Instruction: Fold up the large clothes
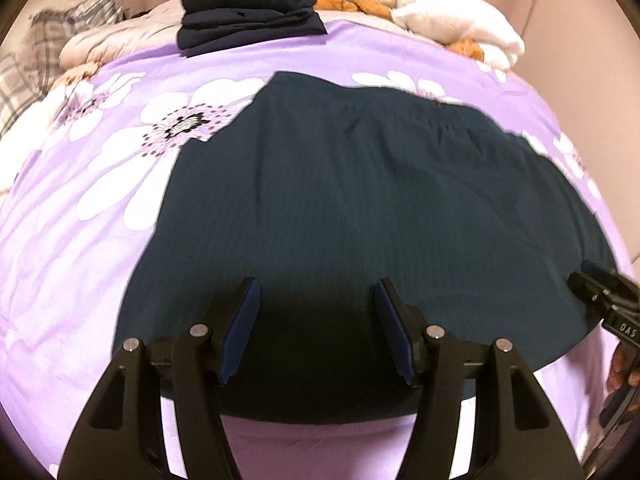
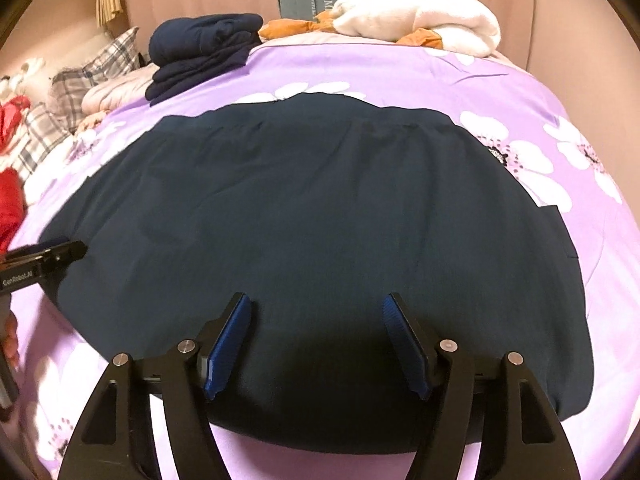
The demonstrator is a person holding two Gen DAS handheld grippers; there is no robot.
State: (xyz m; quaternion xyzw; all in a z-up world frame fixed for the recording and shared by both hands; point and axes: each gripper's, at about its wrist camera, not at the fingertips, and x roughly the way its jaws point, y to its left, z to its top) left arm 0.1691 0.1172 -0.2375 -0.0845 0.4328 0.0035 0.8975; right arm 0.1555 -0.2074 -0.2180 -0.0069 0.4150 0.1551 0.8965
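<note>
A large dark blue-green garment (image 1: 360, 200) (image 2: 320, 208) lies spread flat on the purple flowered bedspread (image 1: 80, 240) (image 2: 540, 92), with a gathered seam across its far part. My left gripper (image 1: 316, 284) hovers over the garment's near edge; its jaws are apart and nothing is between the blue pads. My right gripper (image 2: 317, 298) hangs over the near edge further right, jaws also apart and empty. Each gripper shows in the other's view: the right gripper (image 1: 600, 284) at the cloth's right side, the left gripper (image 2: 60, 252) at its left side.
A folded stack of navy clothes (image 1: 248, 4) (image 2: 200, 48) sits at the far edge of the bed. Beside it lie a white fluffy blanket (image 1: 452, 20) (image 2: 420, 16) and orange cloth (image 1: 360, 2). Plaid pillows (image 1: 60, 36) and a red item (image 2: 10, 200) lie at the left.
</note>
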